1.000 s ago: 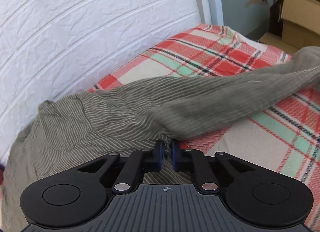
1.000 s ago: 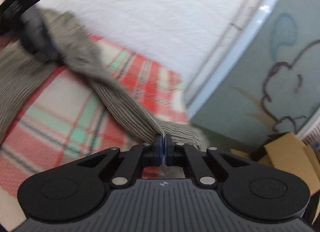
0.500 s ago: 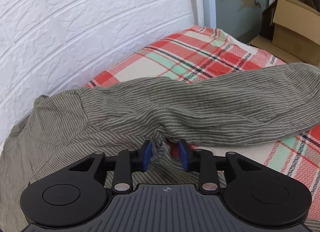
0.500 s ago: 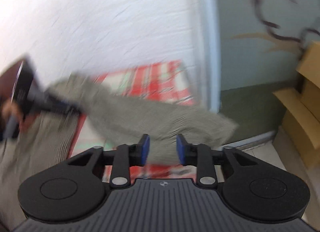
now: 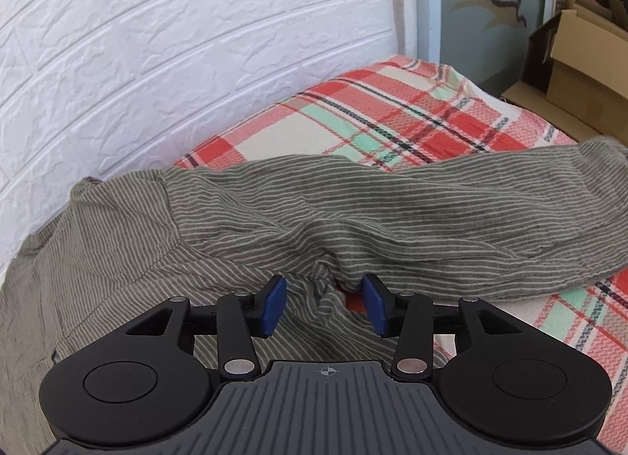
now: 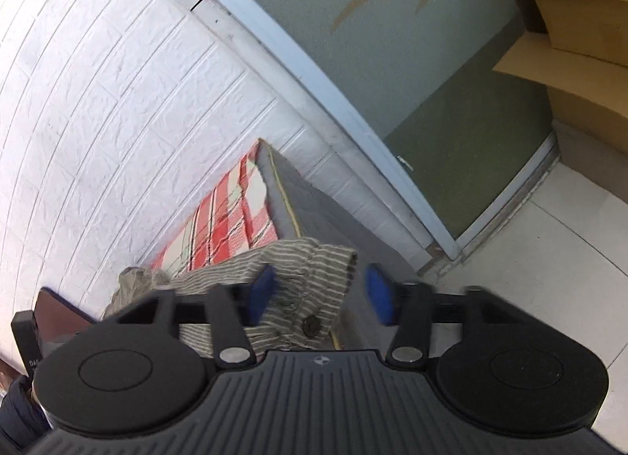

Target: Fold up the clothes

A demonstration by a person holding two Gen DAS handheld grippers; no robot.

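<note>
1. Covering the mattress (image 6: 314, 215), a plaid sheet (image 5: 392, 121) runs along the white brick wall (image 5: 157, 43).
2. Lying on the sheet, the striped shirt (image 5: 117, 259) has one sleeve (image 5: 431, 212) stretched toward the bed's end, its cuff (image 6: 322, 282) at the mattress edge.
3. Cardboard boxes (image 5: 581, 62) stand beyond.
4. Left gripper (image 5: 324, 304): jaws apart and opening, bunched shirt fabric between them, apparently unpinched.
5. Right gripper (image 6: 320, 294): blurred jaws apart but closing, over the cuff, pads not touching it.
</note>
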